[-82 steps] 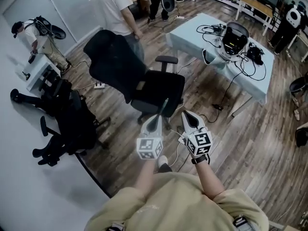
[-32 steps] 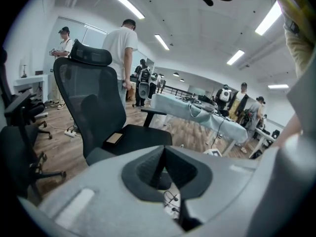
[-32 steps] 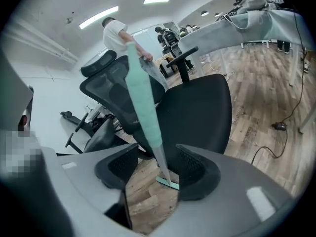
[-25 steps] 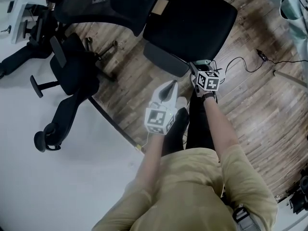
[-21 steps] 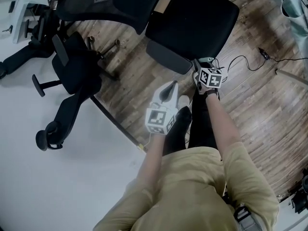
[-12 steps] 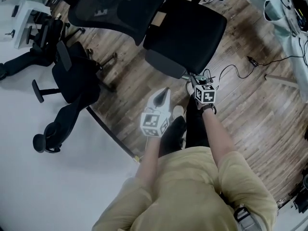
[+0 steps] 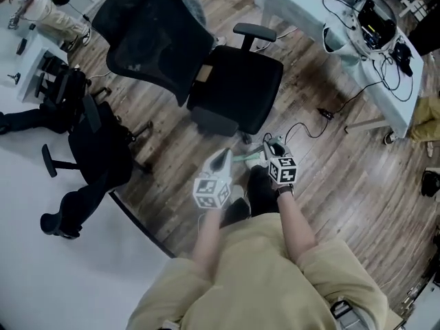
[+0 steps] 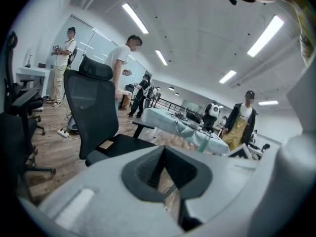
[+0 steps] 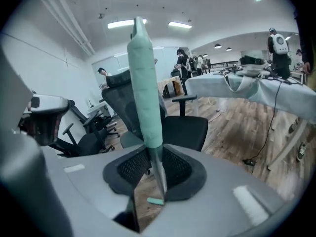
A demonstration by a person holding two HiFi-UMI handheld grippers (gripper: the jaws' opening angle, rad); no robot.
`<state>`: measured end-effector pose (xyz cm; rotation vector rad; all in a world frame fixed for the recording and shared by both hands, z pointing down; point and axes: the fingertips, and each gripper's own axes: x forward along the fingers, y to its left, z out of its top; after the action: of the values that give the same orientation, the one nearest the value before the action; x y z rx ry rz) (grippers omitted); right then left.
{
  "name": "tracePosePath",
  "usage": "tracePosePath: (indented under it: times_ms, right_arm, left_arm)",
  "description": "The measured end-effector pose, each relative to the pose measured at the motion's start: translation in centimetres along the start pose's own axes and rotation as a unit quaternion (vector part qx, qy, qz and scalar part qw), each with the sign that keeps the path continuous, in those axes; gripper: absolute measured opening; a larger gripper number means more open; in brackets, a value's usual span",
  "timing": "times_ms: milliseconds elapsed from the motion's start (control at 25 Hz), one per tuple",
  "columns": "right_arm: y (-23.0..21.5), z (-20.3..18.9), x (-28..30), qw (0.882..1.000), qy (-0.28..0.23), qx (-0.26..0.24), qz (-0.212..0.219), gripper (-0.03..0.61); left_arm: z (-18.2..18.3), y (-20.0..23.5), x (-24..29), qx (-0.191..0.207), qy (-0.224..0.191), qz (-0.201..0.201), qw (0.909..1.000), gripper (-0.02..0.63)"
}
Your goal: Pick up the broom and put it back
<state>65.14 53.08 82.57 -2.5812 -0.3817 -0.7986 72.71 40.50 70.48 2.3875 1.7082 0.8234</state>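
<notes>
The broom shows as a pale green handle that rises upright from between the jaws in the right gripper view. My right gripper is shut on its lower end, and its jaws have just been closing round it. In the head view the handle is a short green strip between the two grippers, in front of the chair. The right gripper is held above the wooden floor. My left gripper hangs beside it on the left. In the left gripper view its tips meet with nothing between them. The broom's head is hidden.
A black office chair stands just ahead of both grippers. A second black chair lies tipped over at the left by the white floor. A cloth-covered table with gear and cables stands at the back right. People stand farther off.
Both grippers have risen away from the floor and the chair seat. The right one now carries the green handle, which did not show before. The view has swung up and takes in more room.
</notes>
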Motion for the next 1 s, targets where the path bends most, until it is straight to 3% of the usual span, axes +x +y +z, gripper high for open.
tracePosePath:
  times_ms: [240,440,640,840,1000]
  right_arm:
    - [2.7,5.6,-9.1,0.995,-0.09,-0.03,-0.007,0.089]
    - [4.0,11.5,-15.8,0.983,-0.165,-0.073,-0.019,0.089]
    - [6.1,17.0,-21.5,0.967,-0.229,-0.114,0.004,0.089]
    - [6.9,22.3,-27.0,0.951,-0.285,-0.117,0.026,0.089]
    - [7.7,25.0,-31.1,0.939,-0.31,-0.132,0.067,0.088]
  left_arm:
    - [3.4,-4.6,-2.0,0.042,-0.028,-0.032,0.9982,0.003]
    - [7.2,-8.5,-3.7,0.078,-0.066,-0.046,0.9937,0.003]
    - [11.5,-11.5,-5.5,0.107,-0.112,-0.032,0.9874,0.003]
    - [15.6,-15.4,-6.8,0.147,-0.154,-0.014,0.9769,0.003]
    - [17.6,-19.0,-8.5,0.156,-0.18,0.018,0.9712,0.003]
